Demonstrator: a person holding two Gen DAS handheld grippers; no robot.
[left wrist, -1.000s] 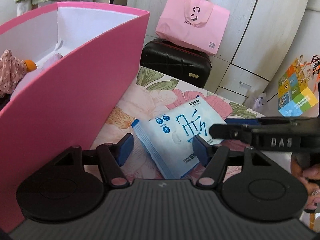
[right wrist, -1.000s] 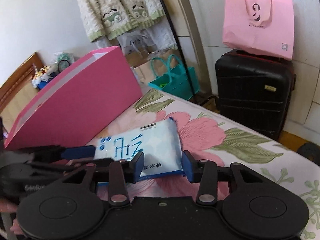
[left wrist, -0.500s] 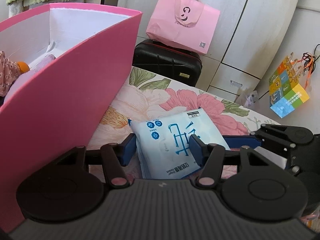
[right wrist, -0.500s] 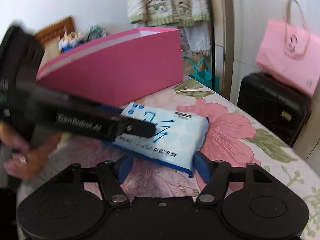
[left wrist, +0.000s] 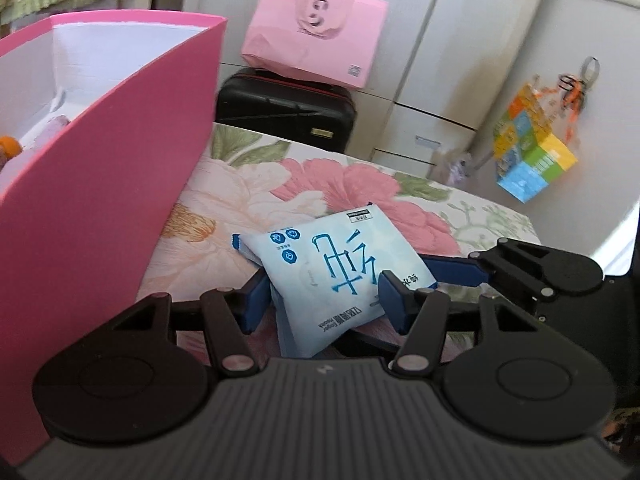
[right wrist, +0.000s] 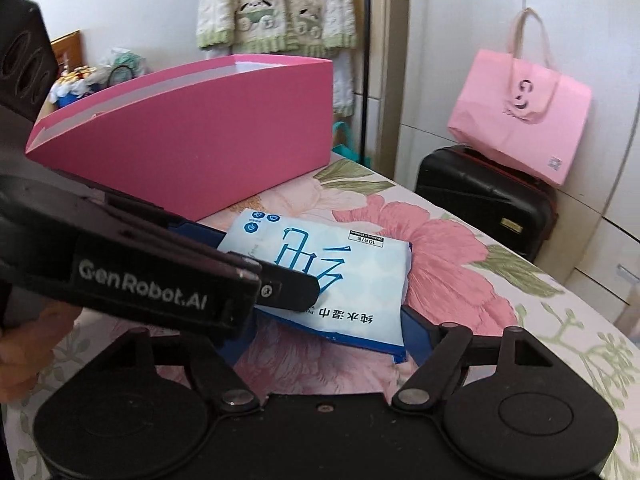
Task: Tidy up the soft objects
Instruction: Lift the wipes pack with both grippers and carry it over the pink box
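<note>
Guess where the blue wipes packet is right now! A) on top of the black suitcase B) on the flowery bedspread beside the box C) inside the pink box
B: the blue wipes packet lies on the flowery bedspread, outside the pink box.

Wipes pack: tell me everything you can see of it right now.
The wipes pack is a soft, flat, pale-blue plastic pouch with large blue characters, small round icons and a white barcode label. It lies tilted on the floral sheet, near the pink box. The left tongs straddle its near end, and the right tongs bracket its side.
</note>
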